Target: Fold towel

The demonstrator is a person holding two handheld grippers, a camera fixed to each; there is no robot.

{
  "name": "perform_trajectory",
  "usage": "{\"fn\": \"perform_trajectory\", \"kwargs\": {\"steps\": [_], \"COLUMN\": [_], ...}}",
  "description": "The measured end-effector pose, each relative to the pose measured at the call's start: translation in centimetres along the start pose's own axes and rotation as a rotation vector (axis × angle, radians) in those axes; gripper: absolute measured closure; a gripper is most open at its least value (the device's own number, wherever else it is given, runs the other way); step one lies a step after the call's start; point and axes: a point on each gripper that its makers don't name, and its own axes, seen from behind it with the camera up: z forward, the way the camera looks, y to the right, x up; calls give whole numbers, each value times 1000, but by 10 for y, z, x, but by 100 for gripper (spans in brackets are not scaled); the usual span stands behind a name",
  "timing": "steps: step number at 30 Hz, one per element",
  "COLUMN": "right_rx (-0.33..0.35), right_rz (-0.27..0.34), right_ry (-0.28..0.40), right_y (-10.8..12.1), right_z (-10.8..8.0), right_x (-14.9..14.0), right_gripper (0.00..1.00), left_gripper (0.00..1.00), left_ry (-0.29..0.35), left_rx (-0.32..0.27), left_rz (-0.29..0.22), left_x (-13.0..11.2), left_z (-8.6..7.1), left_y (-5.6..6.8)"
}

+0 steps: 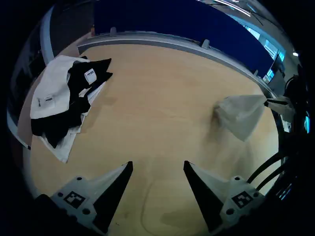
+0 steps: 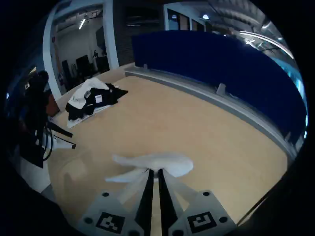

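White towel (image 2: 165,163), pinched in R gripper (image 2: 154,171)

Soft matt cloth towel (image 2: 167,163) over smooth, faintly glossy wood-grain table (image 1: 165,98).

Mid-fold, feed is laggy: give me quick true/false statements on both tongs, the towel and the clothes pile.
The right tongs are shut on the white towel. True.
The left tongs grip a towel corner. False: they are open with nothing between them.
The clothes pile mixes black and white pieces. True.
The towel lies on top of that pile. False: it is apart from it, across the wooden table.
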Motion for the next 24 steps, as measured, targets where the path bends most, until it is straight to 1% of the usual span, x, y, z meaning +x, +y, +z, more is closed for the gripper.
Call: {"fn": "perform_trajectory", "kwargs": {"steps": [3,8,15,24], "right_rx": [-25,-77,-143,-219], "right_rz": [5,11,37,71], "right_ry": [15,22,29,27], "right_y": [14,40,75,116], "right_z": [-17,-44,-77,-112], "right_x": [8,9,1,-17], "right_gripper": [92,92,92,92], "left_gripper": [4,4,4,4], "left_ry": [2,5,7,7], "left_rx": [-3,-8,-15,-16], "left_rz": [3,12,22,34], "left_x": [0,1,0,0], "left_z": [-1,-3,-6,-10], "left_y": [2,6,9,12]}}
